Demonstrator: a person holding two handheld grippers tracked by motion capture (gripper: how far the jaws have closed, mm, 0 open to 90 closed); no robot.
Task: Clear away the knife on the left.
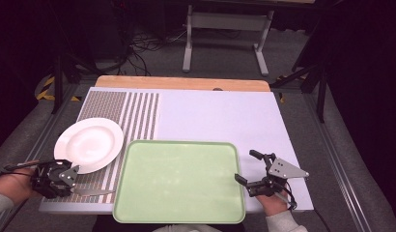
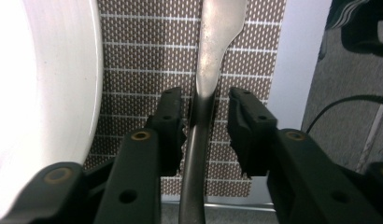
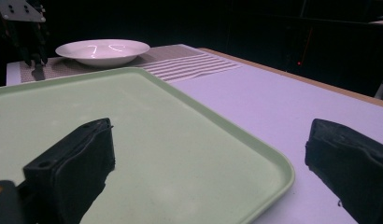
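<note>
Lower left of the high view: a metal knife (image 1: 92, 192) flat on the striped placemat (image 1: 138, 113), just below the white plate (image 1: 89, 144). Long axis across the frame, blade toward the green tray (image 1: 179, 181), handle inside the left gripper (image 1: 55, 180). Straddled by its jaws in the left gripper view, small gaps both sides, not yet clamped. Right gripper (image 1: 254, 170) wide open at the tray's right edge, well apart.

The table (image 1: 215, 116) carries a striped placemat (image 1: 133, 108) and a green tray (image 1: 179, 181).
</note>
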